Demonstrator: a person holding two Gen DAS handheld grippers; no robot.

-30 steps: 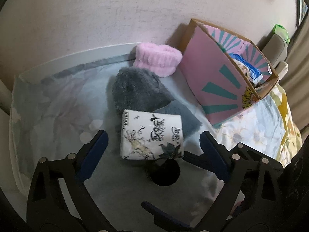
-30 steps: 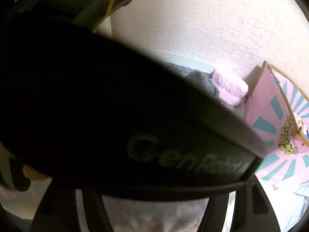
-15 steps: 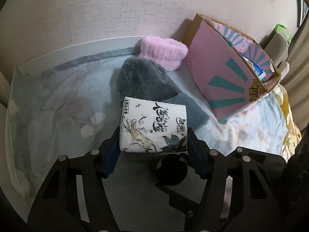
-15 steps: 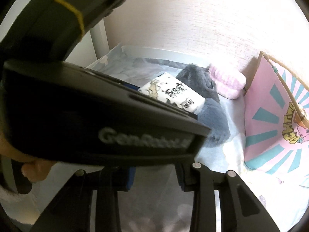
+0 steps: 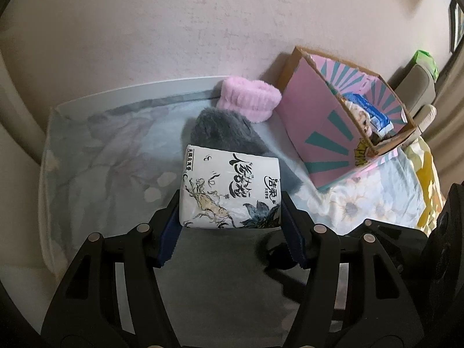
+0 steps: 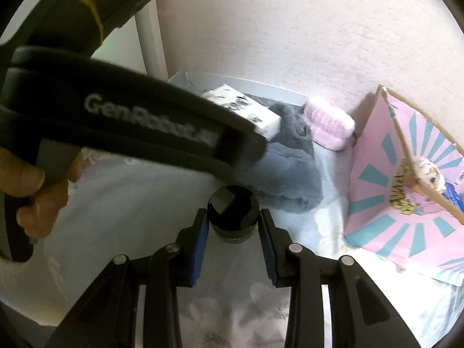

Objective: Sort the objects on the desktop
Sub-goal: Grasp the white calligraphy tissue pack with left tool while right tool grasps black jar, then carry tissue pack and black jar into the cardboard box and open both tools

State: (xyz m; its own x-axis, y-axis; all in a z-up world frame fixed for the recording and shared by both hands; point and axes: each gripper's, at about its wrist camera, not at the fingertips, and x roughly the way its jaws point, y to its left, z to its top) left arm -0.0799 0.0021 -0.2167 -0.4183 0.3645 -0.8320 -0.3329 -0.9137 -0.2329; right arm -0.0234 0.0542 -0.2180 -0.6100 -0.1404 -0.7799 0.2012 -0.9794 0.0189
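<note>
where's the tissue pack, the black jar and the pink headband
tissue pack [image 5: 230, 191], left wrist view, middle of its printed top face
black jar [image 6: 233, 207], right wrist view, centre of its glossy lid
pink headband [image 5: 249, 100], left wrist view, middle of its fluffy band

Pale textured wall [image 5: 174, 29]; white post [image 6: 150, 40] at the corner; floral cloth [image 5: 362, 203] covering the table; green packet [image 5: 424, 59] far right.

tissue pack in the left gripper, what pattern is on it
The tissue pack is white with black brush calligraphy and ink-style drawings; it shows best in the left wrist view.
</note>
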